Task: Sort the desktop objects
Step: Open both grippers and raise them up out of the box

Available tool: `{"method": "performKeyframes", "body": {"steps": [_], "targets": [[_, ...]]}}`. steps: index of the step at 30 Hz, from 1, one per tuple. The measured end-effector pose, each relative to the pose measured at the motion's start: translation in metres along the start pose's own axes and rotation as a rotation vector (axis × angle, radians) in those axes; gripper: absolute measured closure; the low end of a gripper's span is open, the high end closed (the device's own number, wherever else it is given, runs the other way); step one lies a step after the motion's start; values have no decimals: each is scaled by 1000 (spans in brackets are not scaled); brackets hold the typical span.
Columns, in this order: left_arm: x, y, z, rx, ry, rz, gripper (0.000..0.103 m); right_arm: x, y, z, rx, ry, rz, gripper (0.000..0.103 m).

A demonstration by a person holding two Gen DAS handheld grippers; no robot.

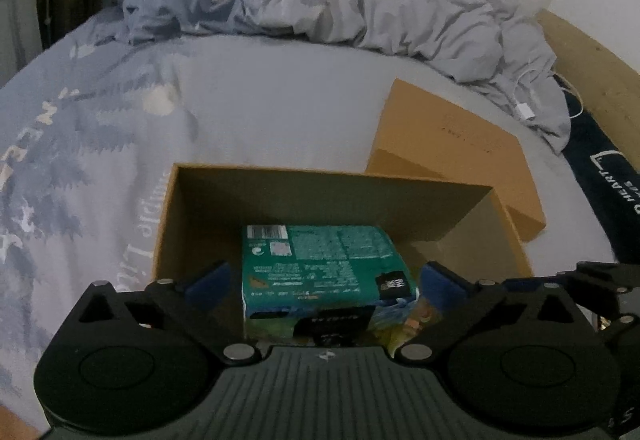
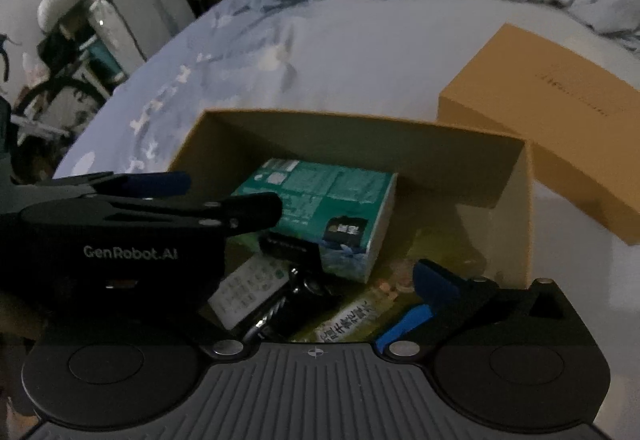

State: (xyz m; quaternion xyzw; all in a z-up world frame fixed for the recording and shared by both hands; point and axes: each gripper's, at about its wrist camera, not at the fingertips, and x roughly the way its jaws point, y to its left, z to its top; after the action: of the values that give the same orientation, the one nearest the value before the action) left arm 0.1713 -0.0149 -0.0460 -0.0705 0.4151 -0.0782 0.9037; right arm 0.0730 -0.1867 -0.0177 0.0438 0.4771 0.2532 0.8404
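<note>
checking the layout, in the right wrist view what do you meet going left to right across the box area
left gripper → white remote → teal carton → yellow-green packet → box's right wall → lid

The open cardboard box [image 2: 504, 176] is crowded: a teal carton [image 2: 320, 208] fills the middle, with a remote control [image 2: 248, 290], a dark metal item [image 2: 280, 304] and a printed packet [image 2: 352, 316] packed on the floor before it. Bare floor is seen only at the far right corner, between the carton and the box wall. The box's left side is blocked by the left gripper [image 2: 176, 192]. The lid [image 2: 560, 120] touches the box's right far corner. Beyond the box, flat bedsheet [image 1: 280, 100] lies unobstructed up to the rumpled duvet [image 1: 360, 0].
</note>
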Motion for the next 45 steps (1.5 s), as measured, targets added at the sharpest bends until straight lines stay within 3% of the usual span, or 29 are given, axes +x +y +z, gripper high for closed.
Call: {"method": "performKeyframes", "body": {"steps": [14,16,17,28,45], "targets": [[-35,-16,6,48,-112,-36,0,-89,19,-36,36,-151,-27,0],[-43,-18,5,57,-144,-46,0,-68,-50,13,45,-176,-37,0],[-48,-19,5,65,-161,-51,0,-70,-59,17,48,-192,-42,0],[-87,-32,2,91,-265,-100,0,-133,-83,-7,129,-355,-108,0],[-91,-87,51,162,-329,-183,0,-179,-143,20,245,-479,-151,0]]}}
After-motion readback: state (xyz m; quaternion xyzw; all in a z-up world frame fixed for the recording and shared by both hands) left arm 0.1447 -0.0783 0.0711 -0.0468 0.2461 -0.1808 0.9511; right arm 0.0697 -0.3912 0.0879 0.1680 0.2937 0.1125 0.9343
